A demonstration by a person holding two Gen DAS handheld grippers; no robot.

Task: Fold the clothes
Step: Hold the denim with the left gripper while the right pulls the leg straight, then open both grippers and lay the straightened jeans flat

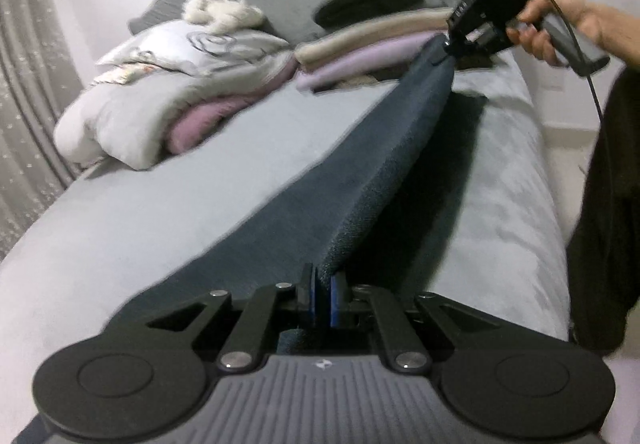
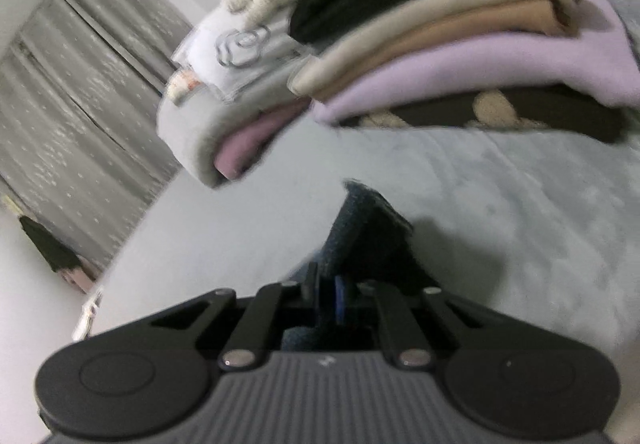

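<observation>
A dark navy garment (image 1: 384,160) is stretched in a taut band above the grey bed (image 1: 160,212). My left gripper (image 1: 323,284) is shut on its near end, cloth pinched between the blue pads. At the far end my right gripper (image 1: 442,54), held by a person's hand (image 1: 560,24), is shut on the other corner. In the right wrist view the right gripper (image 2: 328,292) clamps a bunched corner of the navy garment (image 2: 360,228) just above the bedspread (image 2: 500,196).
A stack of folded clothes (image 2: 460,56) in lilac, tan and beige lies at the bed's far side, with a black item (image 1: 368,4) behind. An unfolded heap (image 1: 168,92) of white, grey and mauve lies left. Curtains (image 2: 64,116) hang at left. A dark-clothed person (image 1: 608,204) stands right.
</observation>
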